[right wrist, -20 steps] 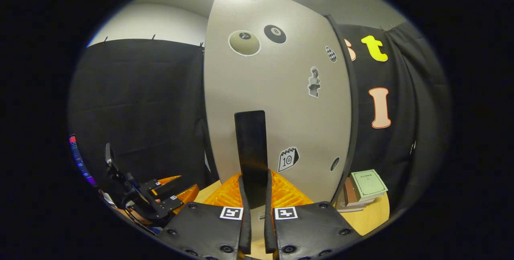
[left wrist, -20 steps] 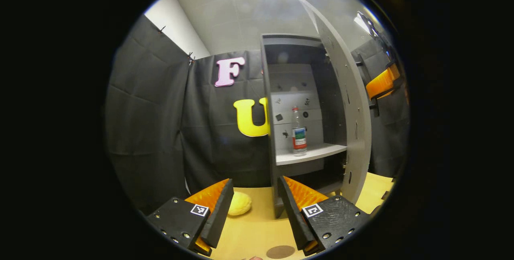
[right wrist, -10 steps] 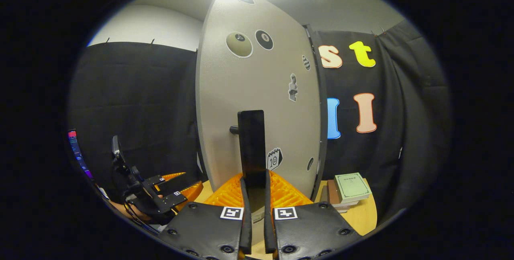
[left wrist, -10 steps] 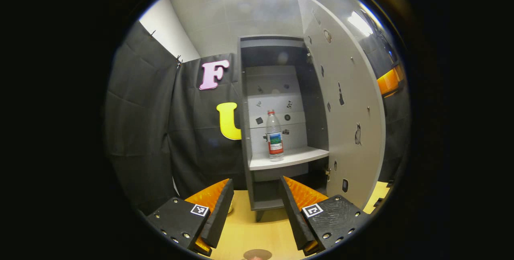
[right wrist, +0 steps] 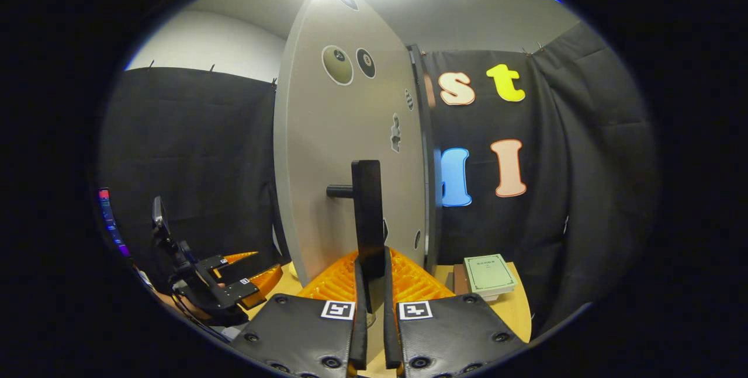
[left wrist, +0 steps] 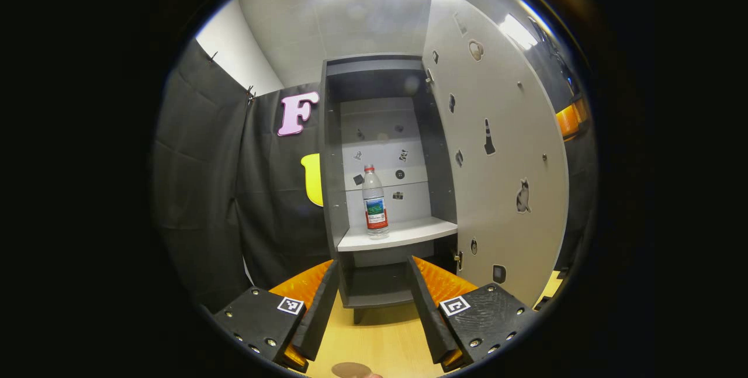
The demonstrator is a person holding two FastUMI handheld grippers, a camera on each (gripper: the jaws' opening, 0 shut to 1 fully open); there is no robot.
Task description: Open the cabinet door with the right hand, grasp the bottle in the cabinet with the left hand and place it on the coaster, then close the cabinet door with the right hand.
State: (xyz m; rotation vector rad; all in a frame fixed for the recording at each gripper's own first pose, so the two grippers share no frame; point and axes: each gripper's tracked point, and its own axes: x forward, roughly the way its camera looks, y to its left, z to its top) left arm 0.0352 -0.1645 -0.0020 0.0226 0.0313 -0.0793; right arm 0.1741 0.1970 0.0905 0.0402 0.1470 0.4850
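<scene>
The grey cabinet (left wrist: 332, 191) stands open on the wooden table (left wrist: 380, 343). A clear bottle (left wrist: 376, 203) with a red cap and a red, blue and green label stands upright on the cabinet's shelf (left wrist: 409, 233). My left gripper (left wrist: 373, 264) is open and empty, low in front of the cabinet and well short of the bottle. A round brown coaster (left wrist: 350, 370) lies on the table just below it. The cabinet door (right wrist: 345, 150) is swung out, and my right gripper (right wrist: 371, 261) is shut on its black bar handle (right wrist: 368, 208). My left gripper (right wrist: 234, 284) also appears at the lower left of the right gripper view.
The open door (left wrist: 497, 162) stands as a wall along the right of the cabinet opening. A small stack of books (right wrist: 488, 276) lies on the table to the right of the door. Black cloth walls close in the booth.
The door has swung wider open with my right gripper on its handle. The left gripper view has turned right, so the cabinet's inside and the bottle now sit straight ahead of the open fingers.
</scene>
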